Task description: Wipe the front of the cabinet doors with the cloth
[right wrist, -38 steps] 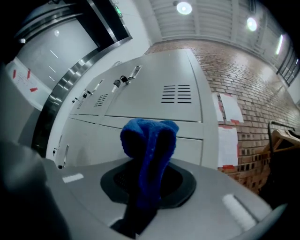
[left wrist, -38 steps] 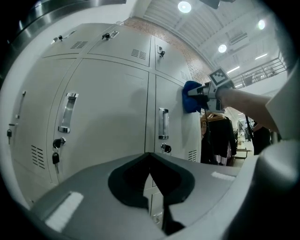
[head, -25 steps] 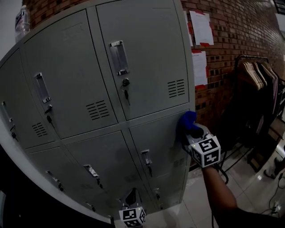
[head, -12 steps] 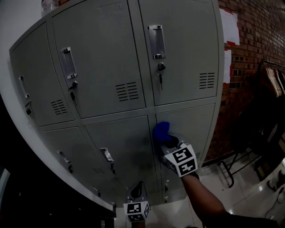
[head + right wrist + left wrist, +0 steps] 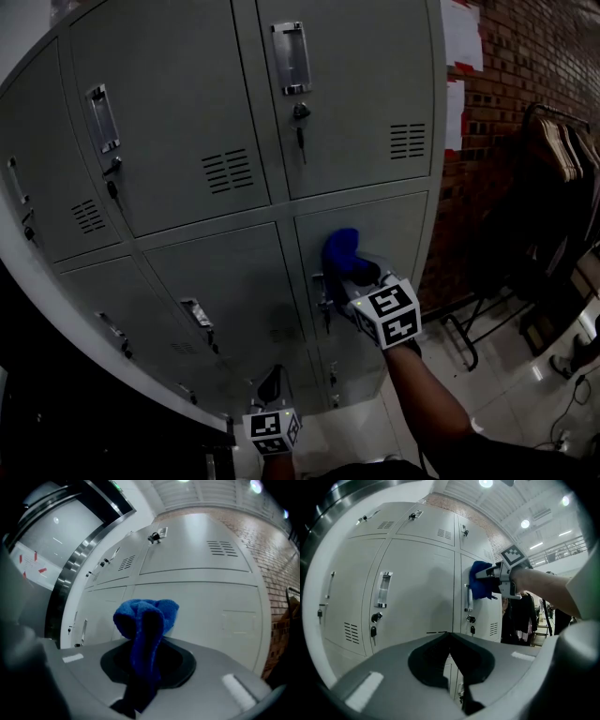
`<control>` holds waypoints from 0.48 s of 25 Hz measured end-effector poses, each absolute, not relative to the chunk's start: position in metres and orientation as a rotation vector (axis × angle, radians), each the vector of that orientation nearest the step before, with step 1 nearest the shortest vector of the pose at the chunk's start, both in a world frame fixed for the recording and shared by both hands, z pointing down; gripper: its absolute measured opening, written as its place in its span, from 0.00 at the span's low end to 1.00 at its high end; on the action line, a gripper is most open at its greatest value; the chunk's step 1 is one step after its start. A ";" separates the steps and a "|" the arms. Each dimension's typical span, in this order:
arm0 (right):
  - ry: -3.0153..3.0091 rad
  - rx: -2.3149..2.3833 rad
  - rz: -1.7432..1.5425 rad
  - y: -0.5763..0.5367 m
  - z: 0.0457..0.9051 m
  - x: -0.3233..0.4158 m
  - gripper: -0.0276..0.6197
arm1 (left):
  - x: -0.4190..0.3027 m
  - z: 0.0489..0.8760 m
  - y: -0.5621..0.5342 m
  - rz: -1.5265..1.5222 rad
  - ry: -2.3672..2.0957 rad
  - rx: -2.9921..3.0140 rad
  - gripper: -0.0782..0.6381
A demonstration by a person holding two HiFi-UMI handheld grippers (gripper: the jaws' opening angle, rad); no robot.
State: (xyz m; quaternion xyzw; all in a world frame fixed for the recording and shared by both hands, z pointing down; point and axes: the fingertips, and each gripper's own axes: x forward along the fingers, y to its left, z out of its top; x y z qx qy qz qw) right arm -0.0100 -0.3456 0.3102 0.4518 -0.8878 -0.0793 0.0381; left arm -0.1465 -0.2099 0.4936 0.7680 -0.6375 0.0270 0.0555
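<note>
The crumpled blue terry cloth [image 5: 339,251] has slid left across the grey metal lower-right cabinet door [image 5: 398,220]. It is now pressed near the door's left edge, clamped in the right gripper [image 5: 354,274]. The left gripper [image 5: 450,665] hangs low (jaws together, nothing between them).

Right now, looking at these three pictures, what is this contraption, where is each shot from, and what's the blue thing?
There is no robot: a person holds a two-jaw gripper in each hand. The wide picture comes from a camera on the person's head, looking down at grey cabinet doors. The other two come from cameras riding on the grippers. The right gripper is shut on a blue cloth, held against a lower door. The left gripper hangs low, jaws together, holding nothing. The marker cubes are part of the grippers.
</note>
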 end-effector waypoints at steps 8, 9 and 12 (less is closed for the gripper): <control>-2.564 1.610 -0.229 -0.370 0.322 0.099 0.20 | -0.119 0.497 -0.216 0.098 -1.874 2.383 0.13; -2.546 1.633 -0.226 -0.372 0.322 0.110 0.21 | -0.117 0.497 -0.216 0.099 -1.870 2.387 0.13; -2.505 1.697 -0.211 -0.376 0.323 0.137 0.19 | -0.116 0.498 -0.216 0.105 -1.869 2.387 0.13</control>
